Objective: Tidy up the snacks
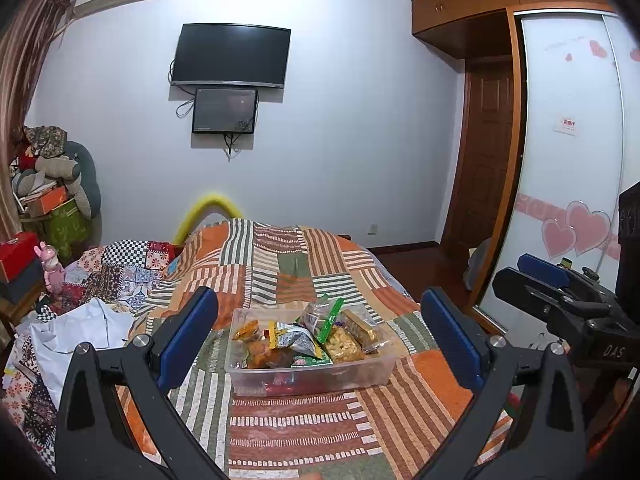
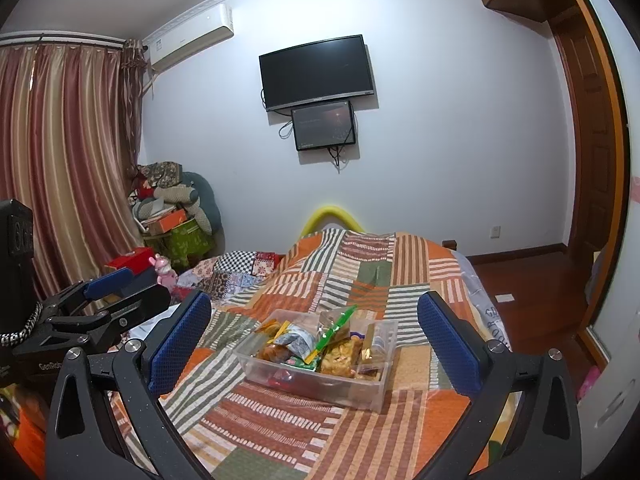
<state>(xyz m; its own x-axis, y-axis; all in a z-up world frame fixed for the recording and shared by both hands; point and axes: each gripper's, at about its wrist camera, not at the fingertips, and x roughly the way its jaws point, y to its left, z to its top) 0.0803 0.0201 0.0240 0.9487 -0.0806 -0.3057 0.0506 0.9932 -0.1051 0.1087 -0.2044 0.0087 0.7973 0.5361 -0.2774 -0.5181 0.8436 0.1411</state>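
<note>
A clear plastic bin (image 1: pixel 312 385) (image 2: pixel 320 393) sits on the patchwork bedspread, a short way ahead of both grippers. Several snacks are piled in it: a green-striped clear bag (image 1: pixel 329 315), a grey and yellow packet (image 1: pixel 297 338), golden biscuit packs (image 1: pixel 360 327) and orange pastries (image 1: pixel 267 355). My left gripper (image 1: pixel 320 296) is open, its blue pads spread wider than the bin, nothing between them. My right gripper (image 2: pixel 316 301) is open and empty too, level with the left. Each gripper shows at the edge of the other's view: the right gripper (image 1: pixel 548 280), the left gripper (image 2: pixel 120 285).
The striped bedspread (image 1: pixel 288 424) covers the bed. A white cloth (image 1: pixel 80 332) and a checked quilt lie at its left. A pink toy (image 1: pixel 52 268), a red box and piled bags stand by the curtain. A wardrobe's sliding door (image 1: pixel 572 160) and wooden floor are to the right.
</note>
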